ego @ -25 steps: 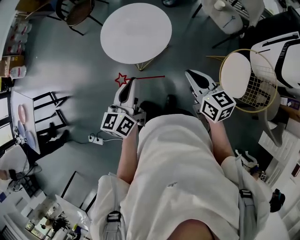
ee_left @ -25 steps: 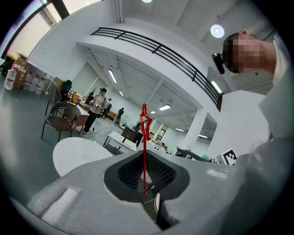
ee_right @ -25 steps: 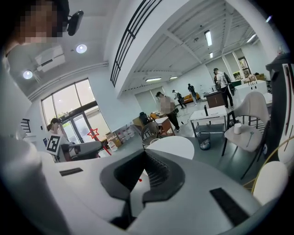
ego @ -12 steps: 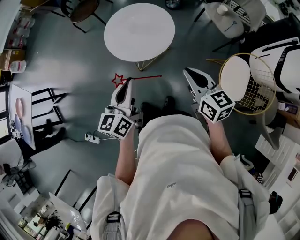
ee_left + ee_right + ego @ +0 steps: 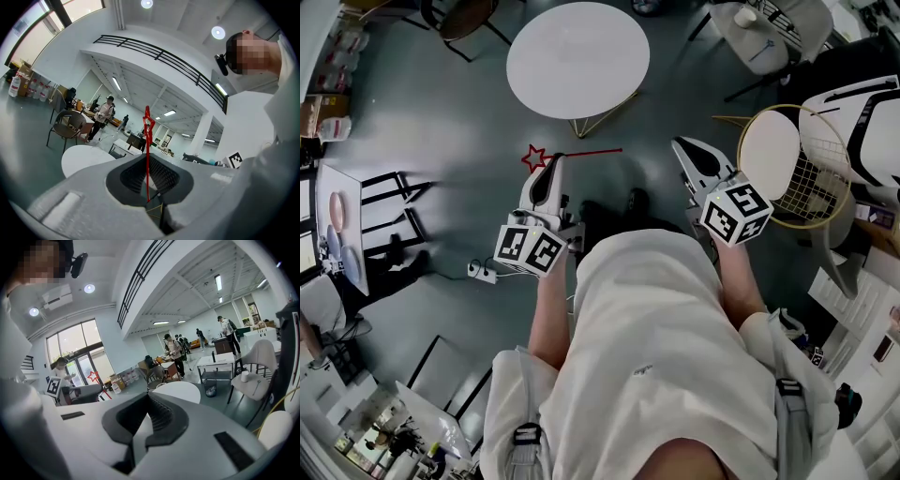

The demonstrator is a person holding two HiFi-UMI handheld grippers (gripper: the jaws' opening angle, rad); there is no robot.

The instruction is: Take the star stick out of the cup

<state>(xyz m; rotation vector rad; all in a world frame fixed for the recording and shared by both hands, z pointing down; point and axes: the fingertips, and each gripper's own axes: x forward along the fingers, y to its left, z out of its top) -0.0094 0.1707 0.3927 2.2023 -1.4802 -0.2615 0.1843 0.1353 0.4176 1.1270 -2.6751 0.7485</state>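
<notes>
Our left gripper [image 5: 149,200] has its fingers pressed shut on the stick [image 5: 591,152], pinching the thin red shaft right where they meet. In the left gripper view the shaft rises straight up out of that pinch and ends in the star [image 5: 148,123], so the star end is the short end past the fingers.

From the head view the stick lies crosswise to the left gripper, with its long axis running side to side in front of us. The star sits just off the gripper's left side. The long bare end reaches out to the right, towards our right gripper [image 5: 135,441], and stops short of it in the gap between the two. All of it is in the air above the floor [image 5: 441,112], nearer to us than the round table [image 5: 577,52].

The right gripper's fingers are closed on each other with nothing between them, and it is held level with the left one, well apart from the shaft.

We see no cup around the stick or close to it, so we judge that the stick is already out. What counts for the next move is that the left gripper alone carries it, gripped near the star. The long free end therefore hangs on the right-hand side and would be the first part to catch on anything there. The left gripper is the one to steer by.
</notes>
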